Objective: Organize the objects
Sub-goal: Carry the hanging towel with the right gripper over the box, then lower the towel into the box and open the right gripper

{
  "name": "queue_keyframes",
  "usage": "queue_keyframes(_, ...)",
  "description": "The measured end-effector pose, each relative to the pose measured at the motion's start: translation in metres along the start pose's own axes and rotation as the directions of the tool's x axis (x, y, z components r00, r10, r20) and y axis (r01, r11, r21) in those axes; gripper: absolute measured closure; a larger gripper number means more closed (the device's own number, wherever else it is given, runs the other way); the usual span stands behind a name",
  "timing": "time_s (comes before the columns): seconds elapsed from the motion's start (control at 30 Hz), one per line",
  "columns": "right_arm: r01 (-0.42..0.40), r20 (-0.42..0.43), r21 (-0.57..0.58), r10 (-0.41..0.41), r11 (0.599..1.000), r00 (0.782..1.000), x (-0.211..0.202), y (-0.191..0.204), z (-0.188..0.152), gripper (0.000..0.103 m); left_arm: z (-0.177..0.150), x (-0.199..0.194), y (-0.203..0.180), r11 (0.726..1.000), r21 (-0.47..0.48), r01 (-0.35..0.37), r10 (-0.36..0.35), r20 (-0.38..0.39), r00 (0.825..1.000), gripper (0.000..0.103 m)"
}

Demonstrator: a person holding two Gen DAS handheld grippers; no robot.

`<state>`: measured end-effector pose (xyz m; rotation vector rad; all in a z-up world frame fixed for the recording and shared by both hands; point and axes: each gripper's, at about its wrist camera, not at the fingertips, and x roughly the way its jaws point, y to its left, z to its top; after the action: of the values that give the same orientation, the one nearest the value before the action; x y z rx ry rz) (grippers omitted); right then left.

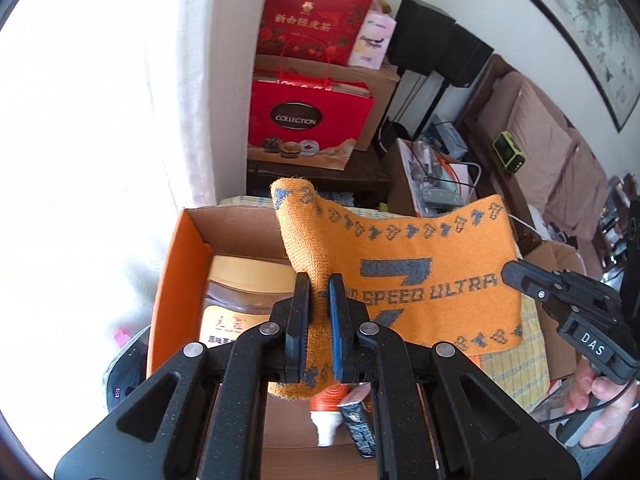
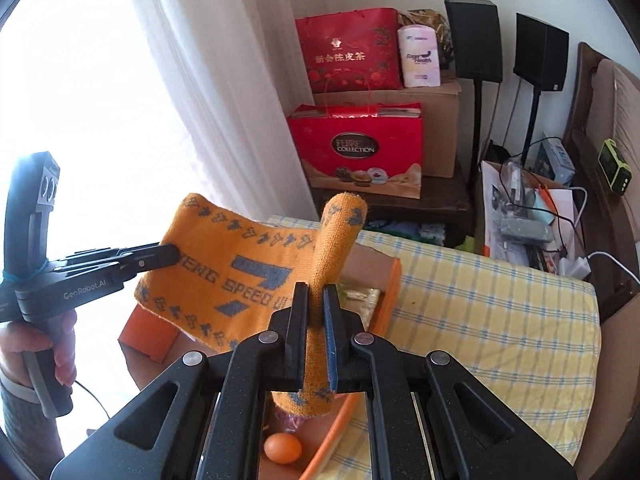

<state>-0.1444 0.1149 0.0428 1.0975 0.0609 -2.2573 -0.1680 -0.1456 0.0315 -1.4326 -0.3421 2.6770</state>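
Note:
An orange knitted towel (image 1: 420,264) with grey lettering hangs stretched in the air between both grippers. My left gripper (image 1: 319,278) is shut on one bunched end. My right gripper (image 1: 510,274) is shut on the other end, with a hand on its handle. In the right wrist view the right gripper (image 2: 316,288) pinches its towel (image 2: 240,276) end, and the left gripper (image 2: 170,256) clamps the far end. Below the towel stands an open orange box (image 1: 172,280) with a jar (image 1: 240,292) and tubes (image 1: 348,420) inside. An egg (image 2: 282,448) also lies in the box (image 2: 394,280).
The box rests on a yellow checked cloth (image 2: 480,320). Behind stand red gift bags (image 2: 356,156) on a brown carton (image 2: 440,120), two black speakers (image 2: 474,36) on stands, and a cluttered open carton (image 2: 520,216) with cables. A white curtain (image 2: 224,100) hangs at the left.

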Motion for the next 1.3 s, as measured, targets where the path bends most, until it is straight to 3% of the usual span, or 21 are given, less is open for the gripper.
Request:
queue_keyframes(0.3,-0.018,-0.040,0.012,0.018,1.000,0.999,0.043,0.015,0.003,0.097,-0.003,0.023,0.048,0.996,-0.055,-0.072,0.070,-0.032,0.997,0.095)
queue_keyframes(0.6,-0.026,-0.106,0.056,0.031,0.998,0.994,0.077,0.013,-0.008,0.096,-0.008,0.042,0.063,0.991,-0.054,-0.122,0.119,-0.069,0.991,0.095)
queue_keyframes(0.8,0.016,-0.150,0.075,-0.004,0.997,0.989,0.091,0.008,-0.013,0.091,-0.013,0.049,0.076,0.985,-0.076,-0.154,0.148,-0.084,0.985,0.091)
queue_keyframes(0.83,0.026,-0.153,0.075,-0.014,0.997,0.988,0.091,0.007,-0.014,0.090,-0.013,0.048,0.079,0.984,-0.087,-0.154,0.147,-0.083,0.986,0.086)
queue_keyframes(0.9,0.037,-0.146,0.071,-0.027,0.997,0.989,0.088,0.007,-0.014,0.072,-0.014,0.045,0.081,0.983,-0.101,-0.152,0.144,-0.080,0.986,0.070)
queue_keyframes(0.93,0.041,-0.139,0.067,-0.031,0.997,0.990,0.086,0.007,-0.014,0.072,-0.015,0.042,0.080,0.984,-0.099,-0.148,0.142,-0.074,0.987,0.062)
queue_keyframes(1.13,0.070,-0.090,0.020,-0.068,0.997,0.994,0.062,0.015,-0.015,0.067,-0.021,0.023,0.057,0.981,-0.025,-0.191,0.191,-0.020,0.981,0.046)
queue_keyframes(1.2,0.087,-0.070,0.003,-0.086,0.996,0.994,0.052,0.017,-0.018,0.057,-0.026,0.017,0.047,0.982,-0.004,-0.191,0.191,0.001,0.982,0.039)
queue_keyframes(1.3,0.122,-0.038,-0.024,-0.123,0.992,0.992,0.036,0.019,-0.023,0.045,-0.034,0.008,0.031,0.979,0.014,-0.205,0.204,0.042,0.978,0.020)
